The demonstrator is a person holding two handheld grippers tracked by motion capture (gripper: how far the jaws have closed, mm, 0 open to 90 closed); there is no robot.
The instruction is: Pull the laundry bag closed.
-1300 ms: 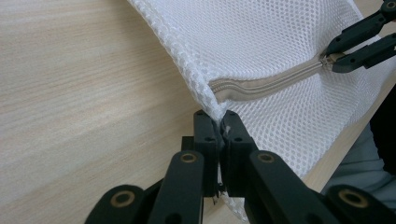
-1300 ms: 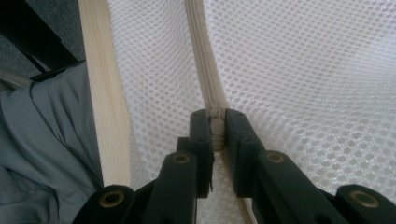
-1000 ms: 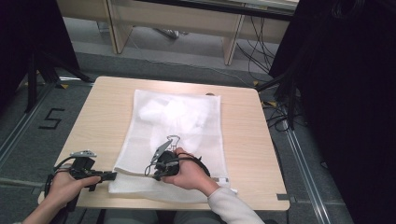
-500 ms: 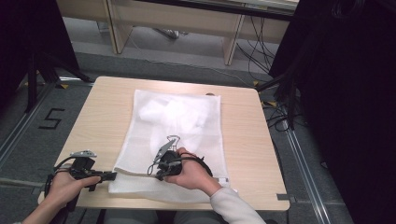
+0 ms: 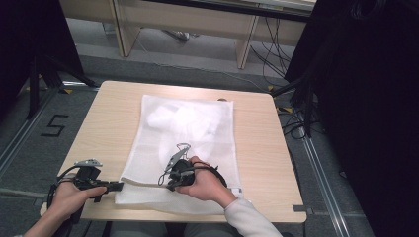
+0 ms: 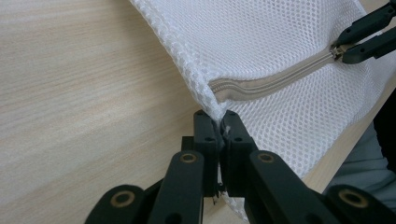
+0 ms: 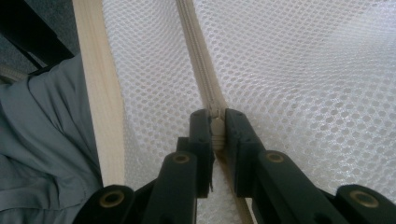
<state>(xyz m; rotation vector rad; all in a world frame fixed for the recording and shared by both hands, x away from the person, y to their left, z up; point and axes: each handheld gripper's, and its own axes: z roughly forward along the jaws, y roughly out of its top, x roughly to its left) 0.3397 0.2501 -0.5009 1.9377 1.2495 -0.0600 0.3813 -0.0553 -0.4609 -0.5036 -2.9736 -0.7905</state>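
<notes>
A white mesh laundry bag (image 5: 188,123) lies flat on the wooden table (image 5: 104,118), with something white showing inside it toward the far end. A beige zipper (image 6: 271,79) runs along the bag's near edge. My left gripper (image 5: 120,185) is shut on the bag's near left corner (image 6: 215,109), pinching the mesh just past the zipper's end. My right gripper (image 5: 164,181) is shut on the zipper pull (image 7: 217,128), a short way right along the zipper (image 7: 196,56). In the left gripper view the right gripper (image 6: 343,46) sits at the top right on the zipper.
The table's front edge (image 7: 100,93) runs close beside the bag, with the person's grey trousers (image 7: 42,140) beyond it. Bare wood (image 6: 84,93) stretches left of the bag. Desk legs and cables (image 5: 276,59) stand on the floor behind the table.
</notes>
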